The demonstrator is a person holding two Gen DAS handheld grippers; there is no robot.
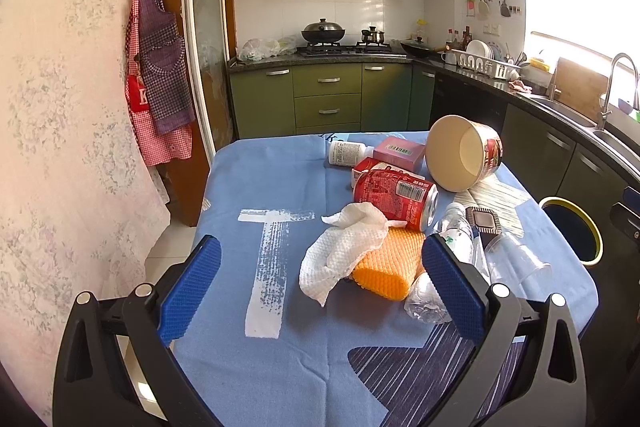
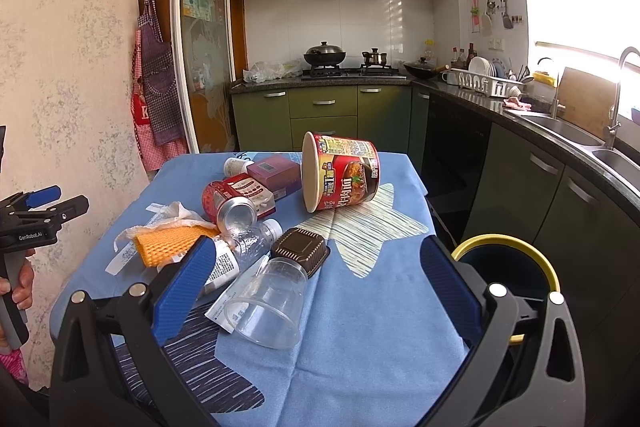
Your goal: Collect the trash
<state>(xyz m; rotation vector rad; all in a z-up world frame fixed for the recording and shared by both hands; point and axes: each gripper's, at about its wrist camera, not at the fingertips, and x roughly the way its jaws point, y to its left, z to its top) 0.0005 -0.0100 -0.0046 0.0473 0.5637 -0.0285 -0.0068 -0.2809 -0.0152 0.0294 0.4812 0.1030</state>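
Trash lies in a heap on the blue tablecloth: a crumpled white paper towel over an orange sponge, a red soda can, a tipped noodle cup, a clear plastic cup, a crushed clear bottle and a brown square tray. My left gripper is open and empty, just short of the paper towel. My right gripper is open and empty, with the clear cup between its fingers' line. A bin with a yellow rim stands at the table's right edge.
A pink box, a red carton and a white pill bottle lie at the heap's far side. Green kitchen cabinets, a stove and a sink counter lie beyond. A wall is on the left.
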